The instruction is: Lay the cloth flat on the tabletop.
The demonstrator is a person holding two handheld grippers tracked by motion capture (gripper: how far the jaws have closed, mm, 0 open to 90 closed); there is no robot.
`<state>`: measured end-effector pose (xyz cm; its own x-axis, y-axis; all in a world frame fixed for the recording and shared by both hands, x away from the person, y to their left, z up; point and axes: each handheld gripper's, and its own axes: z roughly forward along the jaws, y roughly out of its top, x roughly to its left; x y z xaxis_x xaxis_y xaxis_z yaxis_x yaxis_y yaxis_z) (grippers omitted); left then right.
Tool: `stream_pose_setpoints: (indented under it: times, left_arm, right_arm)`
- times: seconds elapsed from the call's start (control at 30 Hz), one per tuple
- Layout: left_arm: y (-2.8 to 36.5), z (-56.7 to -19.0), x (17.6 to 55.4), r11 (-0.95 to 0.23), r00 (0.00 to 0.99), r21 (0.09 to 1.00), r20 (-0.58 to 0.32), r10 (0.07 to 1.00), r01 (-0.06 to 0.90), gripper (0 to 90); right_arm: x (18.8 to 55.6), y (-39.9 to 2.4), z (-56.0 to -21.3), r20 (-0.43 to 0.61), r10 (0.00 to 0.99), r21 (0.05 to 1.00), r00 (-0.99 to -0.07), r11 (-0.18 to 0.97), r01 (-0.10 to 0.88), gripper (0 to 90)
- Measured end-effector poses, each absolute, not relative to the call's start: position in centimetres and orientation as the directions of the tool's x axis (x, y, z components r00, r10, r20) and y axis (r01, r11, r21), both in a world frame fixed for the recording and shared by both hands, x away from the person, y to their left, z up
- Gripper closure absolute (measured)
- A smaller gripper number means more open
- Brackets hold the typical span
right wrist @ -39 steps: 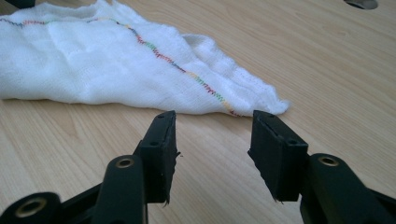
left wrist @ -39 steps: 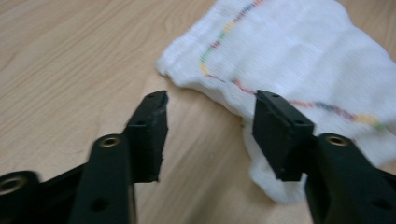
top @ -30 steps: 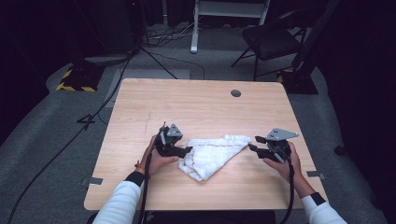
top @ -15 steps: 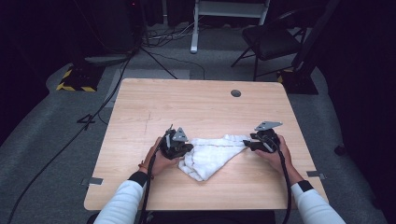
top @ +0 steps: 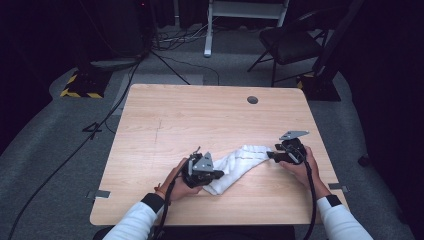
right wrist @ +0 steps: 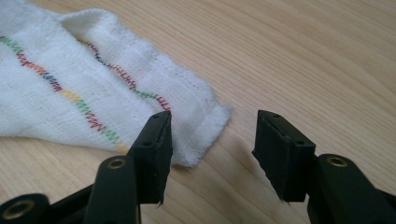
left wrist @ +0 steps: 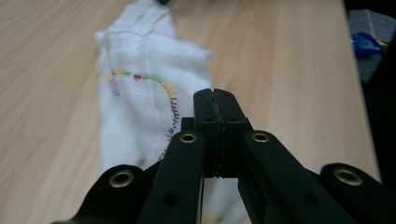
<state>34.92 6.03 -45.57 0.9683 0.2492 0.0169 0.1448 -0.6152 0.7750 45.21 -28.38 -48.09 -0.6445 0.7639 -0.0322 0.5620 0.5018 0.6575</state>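
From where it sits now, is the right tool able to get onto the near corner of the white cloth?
Probably yes. The right tool is open, the white cloth corner lies flat on the table just ahead between its jaws, and nothing blocks it.

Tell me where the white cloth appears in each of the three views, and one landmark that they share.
High view: the white cloth lies on the near half of the table, between the two grippers.
Left gripper view: it runs from the upper left down behind the shut jaws.
Right gripper view: it lies upper left, its corner reaching between the open jaws.
Shared landmark: the light wooden table.
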Motion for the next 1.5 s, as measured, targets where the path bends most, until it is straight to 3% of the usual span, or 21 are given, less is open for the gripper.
stream_pose_setpoints:
  times: [0.3,0.57,0.83,1.03,1.2,1.4,1.5]
  left_arm:
    - [1.4,-48.0,31.5,-0.713,0.997,0.698,-0.013,0.081,0.067,85.8]
    - [0.3,-48.9,30.6,-0.730,0.999,0.682,-0.049,0.010,0.041,80.4]
    - [2.5,-47.2,31.2,-0.697,0.996,0.714,-0.005,0.088,0.065,64.8]
    - [6.3,-44.6,34.0,-0.598,0.963,0.788,0.028,0.270,0.145,53.7]
    - [7.8,-45.6,37.3,-0.589,0.919,0.767,-0.005,0.394,0.257,47.1]
    - [7.0,-47.9,38.6,-0.687,0.930,0.665,-0.033,0.366,0.293,43.2]
    - [6.7,-48.7,38.5,-0.716,0.930,0.636,-0.008,0.366,0.288,47.1]
  right_arm:
    - [45.1,-30.0,-47.7,-0.021,0.794,0.677,-0.607,0.458,0.576,47.2]
    - [44.9,-28.7,-47.0,-0.053,0.791,0.722,-0.610,0.452,0.524,47.4]
    - [45.1,-26.6,-47.8,-0.098,0.764,0.680,-0.637,0.519,0.518,46.0]
    - [45.6,-27.4,-48.5,-0.090,0.782,0.649,-0.617,0.516,0.559,45.6]
    - [45.8,-27.8,-48.6,-0.058,0.781,0.650,-0.622,0.502,0.570,45.3]
    - [45.8,-27.8,-48.6,-0.071,0.782,0.647,-0.620,0.509,0.567,44.8]
    - [45.8,-27.9,-48.6,-0.061,0.780,0.649,-0.623,0.505,0.569,46.4]
